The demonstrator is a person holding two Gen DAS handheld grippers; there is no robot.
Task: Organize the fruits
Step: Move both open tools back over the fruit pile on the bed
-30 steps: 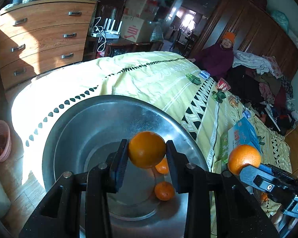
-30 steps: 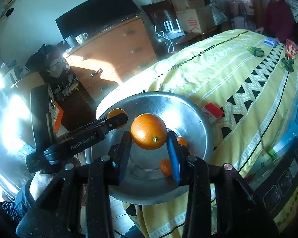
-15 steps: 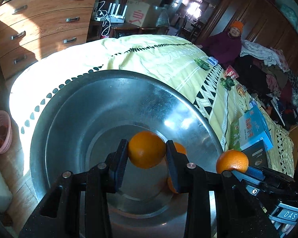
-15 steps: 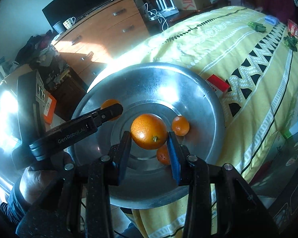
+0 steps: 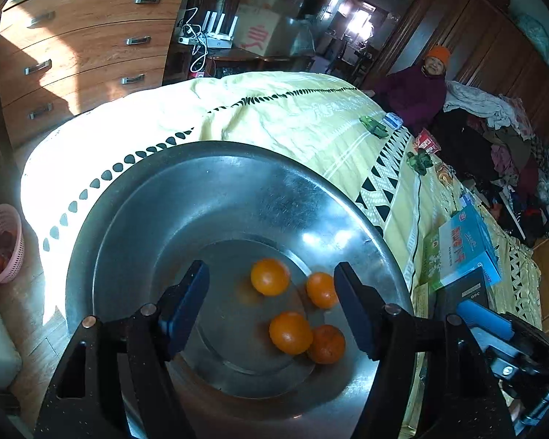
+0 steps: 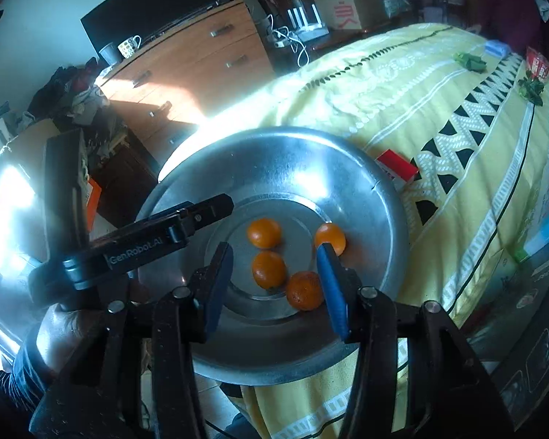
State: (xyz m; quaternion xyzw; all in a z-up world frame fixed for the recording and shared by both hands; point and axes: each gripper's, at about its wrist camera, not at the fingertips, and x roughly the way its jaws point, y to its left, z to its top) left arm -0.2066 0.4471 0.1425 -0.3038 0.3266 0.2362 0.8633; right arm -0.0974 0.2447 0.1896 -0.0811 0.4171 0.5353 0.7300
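Oranges (image 5: 270, 277): four loose on bottom of steel basin (image 5: 216, 183), basin on yellow bedspread (image 5: 282, 117). Left claw (image 5: 271, 307) just spread, released, nothing between pads, above basin. Right claw (image 6: 274, 281) just spread, released, gripping nothing, above basin.

Four oranges (image 5: 270, 277), one steel basin (image 5: 208, 190), two boxes (image 5: 465, 252).

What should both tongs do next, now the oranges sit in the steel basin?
Probably lift both tongs clear. The left tongs and right tongs have just been opening and hold nothing; four round oranges lie in the round steel basin.
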